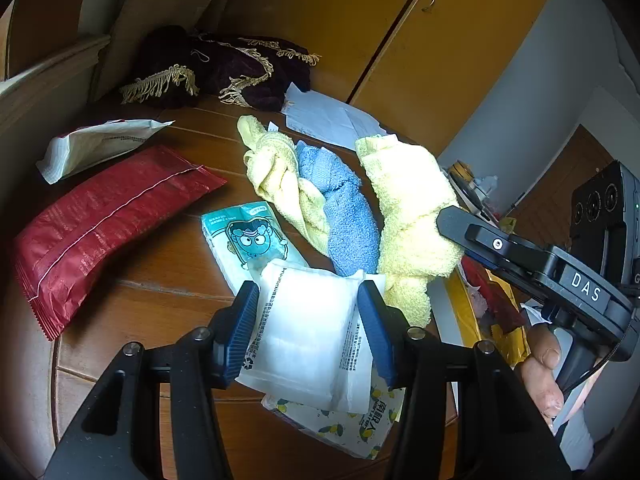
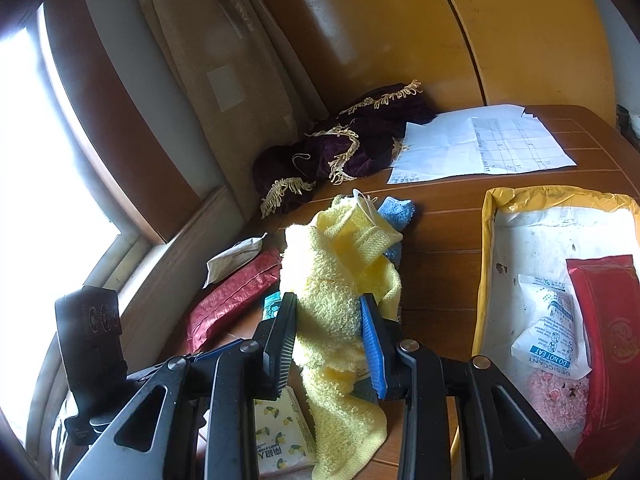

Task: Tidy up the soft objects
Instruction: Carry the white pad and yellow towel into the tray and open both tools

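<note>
A: Biggest thing first: the tabletop (image 1: 168, 292) is strewn with soft items. Where does the sorting stand?

B: Mid-way, I'd judge. The yellow-rimmed tray (image 2: 486, 264), at three o'clock in the right wrist view, already has a red pouch and a desiccant packet (image 2: 550, 328) in it. The right hand-held gripper (image 2: 330, 340) is closed on a yellow towel (image 2: 332, 280), which hangs between its fingers above the tabletop.

A: And the left one?

B: The left hand-held gripper (image 1: 308, 308) is partly closed, its pads pressing both sides of a white tissue pack (image 1: 308, 320) at six o'clock.

A: Next move?

B: Probably swing the towel over to the tray and let go, keeping it clear of the blue towel (image 1: 344, 208).

A: Anything unclear?

B: Whether the white pack is lifted or resting on the lemon-print pack (image 1: 352, 428), I cannot tell. The tray's far edge is cut off.
</note>
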